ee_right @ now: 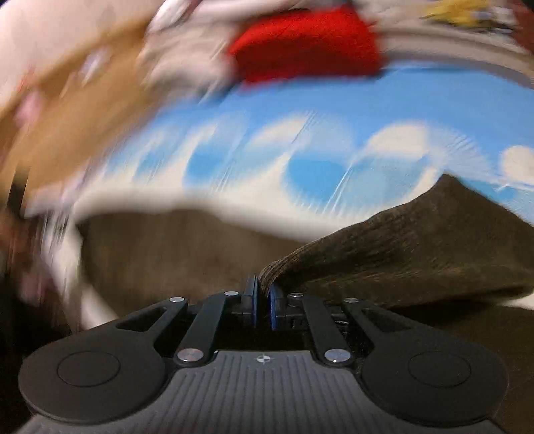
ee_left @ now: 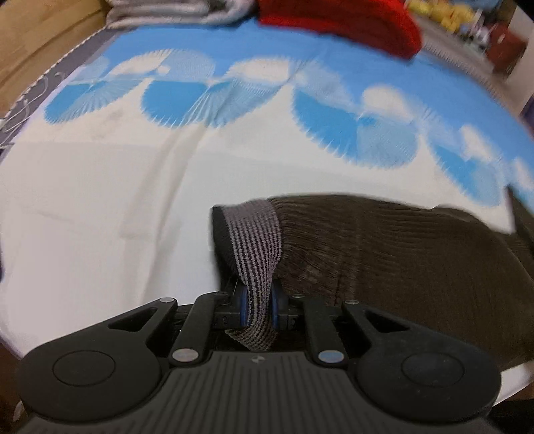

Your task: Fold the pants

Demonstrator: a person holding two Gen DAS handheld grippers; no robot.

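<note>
The left gripper (ee_left: 259,308) fingers pinch the grey striped waistband (ee_left: 255,247) of the dark brown ribbed pants (ee_left: 383,253). The right gripper (ee_right: 263,300) fingers clamp their brown edge, over the blue-and-white bed sheet (ee_left: 100,200).

Blue-and-white bedsheet (ee_left: 100,200); brown pants (ee_left: 383,260), red cloth (ee_left: 350,23)

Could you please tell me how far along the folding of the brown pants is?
Done: both grips look taken. The left gripper pinches the grey striped waistband of the brown corduroy pants; the right gripper pinches a brown fabric edge. In hand: lifting. Left: no finished fold is visible on the blue-and-white bedsheet.
</note>
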